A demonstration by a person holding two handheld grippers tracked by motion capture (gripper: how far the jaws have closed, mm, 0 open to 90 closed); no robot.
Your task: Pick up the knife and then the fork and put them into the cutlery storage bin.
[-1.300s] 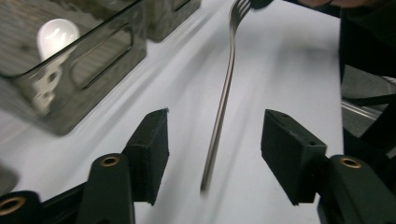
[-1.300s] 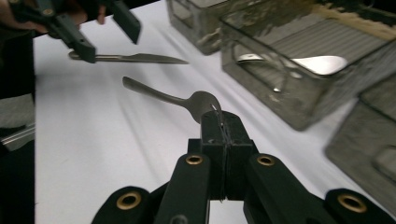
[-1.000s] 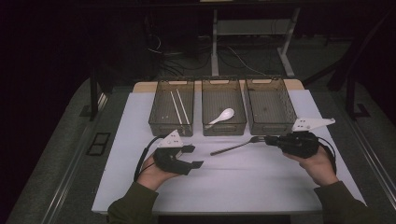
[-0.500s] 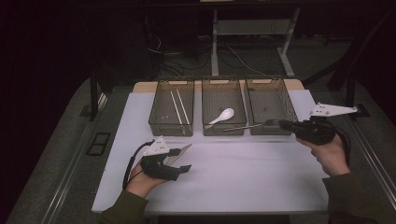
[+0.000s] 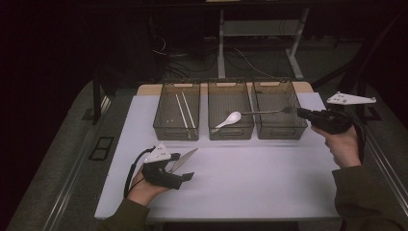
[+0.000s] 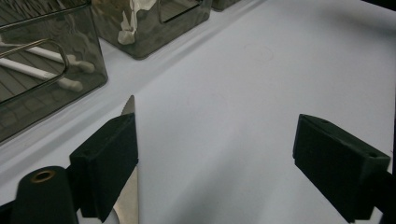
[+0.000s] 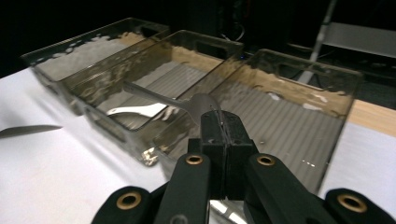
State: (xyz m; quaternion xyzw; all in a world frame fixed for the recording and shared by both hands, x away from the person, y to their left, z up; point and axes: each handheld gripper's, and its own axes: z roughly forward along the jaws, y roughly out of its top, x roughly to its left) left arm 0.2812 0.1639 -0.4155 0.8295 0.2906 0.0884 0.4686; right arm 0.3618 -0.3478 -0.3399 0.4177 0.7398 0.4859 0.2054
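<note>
Right tool grips fork over bins; knife beside left tool.

A white table top is lying under soft light, while the room around it is sinking into darkness. At its far edge a strip of pale wood is showing. Grey floor is spreading to the left and right of the table, and a dark floor plate is sitting on the left. Beyond the far edge, a pale metal frame is standing with its legs on the floor, and dark cables are trailing between them. A dark post is rising at the left.
</note>
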